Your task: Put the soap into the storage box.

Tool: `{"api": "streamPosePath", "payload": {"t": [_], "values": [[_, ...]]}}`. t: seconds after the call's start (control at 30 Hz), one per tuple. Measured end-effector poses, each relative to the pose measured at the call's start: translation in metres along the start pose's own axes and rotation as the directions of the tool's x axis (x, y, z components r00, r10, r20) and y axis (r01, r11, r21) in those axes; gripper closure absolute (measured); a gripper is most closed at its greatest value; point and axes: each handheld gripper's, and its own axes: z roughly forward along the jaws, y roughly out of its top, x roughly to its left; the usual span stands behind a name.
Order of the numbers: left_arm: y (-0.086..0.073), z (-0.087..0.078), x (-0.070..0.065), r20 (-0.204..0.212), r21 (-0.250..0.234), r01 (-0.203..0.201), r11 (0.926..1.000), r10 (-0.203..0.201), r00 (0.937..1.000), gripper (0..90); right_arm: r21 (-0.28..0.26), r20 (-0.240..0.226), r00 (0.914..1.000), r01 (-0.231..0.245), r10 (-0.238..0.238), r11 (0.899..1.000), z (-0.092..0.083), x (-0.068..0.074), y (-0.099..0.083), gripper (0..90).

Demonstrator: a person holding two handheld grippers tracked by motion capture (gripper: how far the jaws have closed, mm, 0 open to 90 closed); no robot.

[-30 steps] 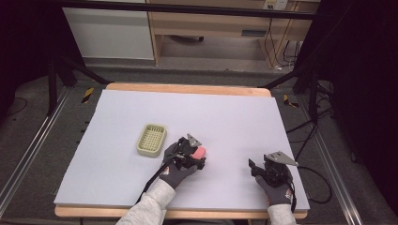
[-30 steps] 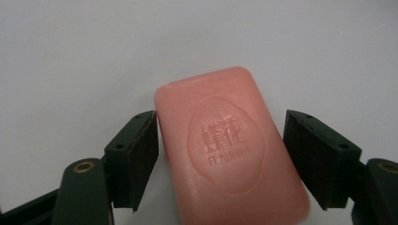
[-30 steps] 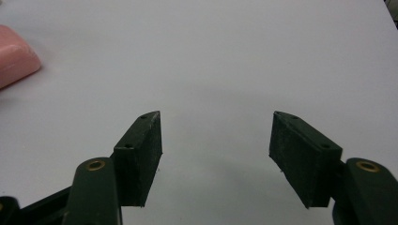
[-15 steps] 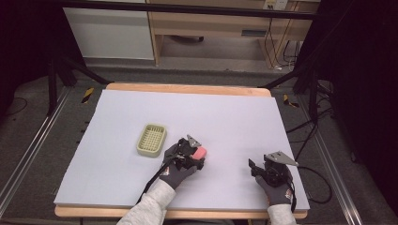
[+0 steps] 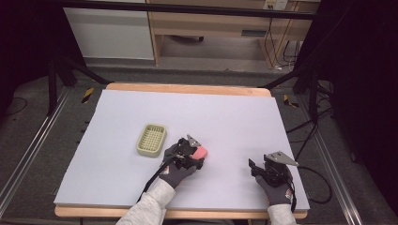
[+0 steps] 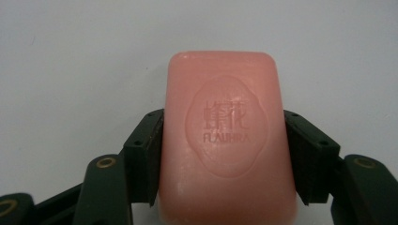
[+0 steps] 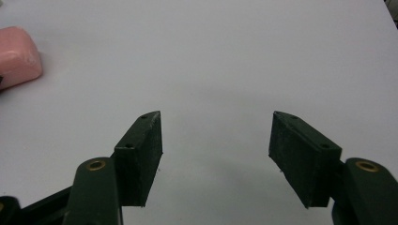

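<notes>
A pink bar of soap (image 6: 227, 140) with an embossed stamp lies flat on the pale table. My left gripper (image 6: 224, 150) is shut on it, both jaws pressed against its long sides. From above, the soap (image 5: 200, 152) pokes out of the left gripper (image 5: 192, 154) near the table's middle front. A pale green slatted soap dish (image 5: 151, 139) sits just left of that hand, apart from it. My right gripper (image 7: 216, 150) stands open over bare table, nothing between its jaws; from above the right gripper (image 5: 256, 168) rests near the front right. The soap (image 7: 16, 55) also appears far left in the right gripper view.
The table's wooden front edge (image 5: 187, 214) runs just below both hands. A black frame and cables (image 5: 309, 140) stand off the right side. Shelving (image 5: 211, 28) sits beyond the far edge.
</notes>
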Motion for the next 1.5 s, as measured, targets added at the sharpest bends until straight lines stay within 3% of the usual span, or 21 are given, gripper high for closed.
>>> {"api": "streamPosePath", "payload": {"t": [0.27,0.73,1.5], "values": [[0.0,-0.002,0.0,0.005,0.006,-0.004,1.0,0.004,1.0,37.2,-0.001,0.003,1.0,0.004,-0.004,1.0,0.0,0.0,0.0,35.2],[0.003,-0.026,0.002,0.028,-0.033,-0.009,0.9994,0.01,0.9996,37.2,-0.003,0.001,1.0,-0.001,0.001,1.0,-0.001,-0.001,0.0,35.5],[0.001,-0.049,0.01,0.031,-0.05,-0.016,0.9986,0.018,0.9994,37.2,-0.004,0.003,1.0,-0.003,0.003,1.0,-0.001,-0.001,0.0,35.6]]}}
